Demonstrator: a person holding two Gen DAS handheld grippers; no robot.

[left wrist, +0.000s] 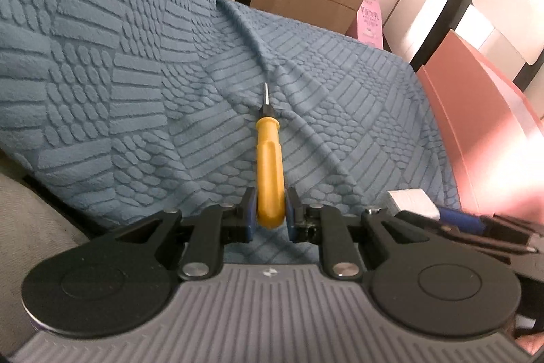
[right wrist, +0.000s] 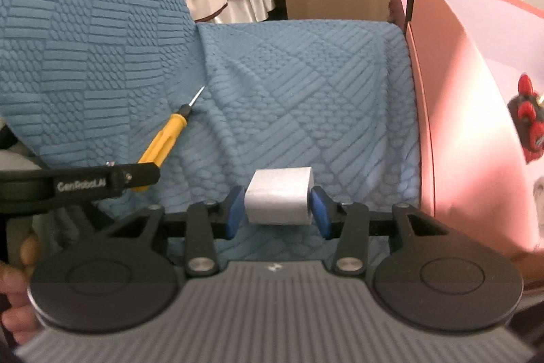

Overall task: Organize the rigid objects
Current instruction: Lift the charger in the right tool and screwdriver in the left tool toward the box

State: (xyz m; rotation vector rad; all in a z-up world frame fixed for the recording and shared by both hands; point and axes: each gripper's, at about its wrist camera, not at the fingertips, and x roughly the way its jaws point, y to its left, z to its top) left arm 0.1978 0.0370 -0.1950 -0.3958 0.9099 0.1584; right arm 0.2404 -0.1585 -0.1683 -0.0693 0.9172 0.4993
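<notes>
My left gripper (left wrist: pixel 270 213) clamps the butt of the screwdriver (left wrist: pixel 270 159), its tip aimed out over the blue sofa (left wrist: pixel 340 84). My right gripper (right wrist: pixel 278 210) holds the block (right wrist: pixel 278 201) above the seat, beside the pink box (right wrist: pixel 469 111).

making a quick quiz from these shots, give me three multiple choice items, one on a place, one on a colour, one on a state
1. Where is the pink box?
A. right of the blue sofa seat
B. on the backrest
C. under the seat

2. What colour is the screwdriver handle?
A. green
B. yellow
C. white

3. What is the right hand-held gripper doing?
A. hanging empty
B. holding the screwdriver
C. holding a silver block

Answers: 1 A, the box stands at the blue sofa cover's right edge. 2 B, the handle between the left hand-held gripper's pads is yellow. 3 C, the block sits between its blue pads.
</notes>
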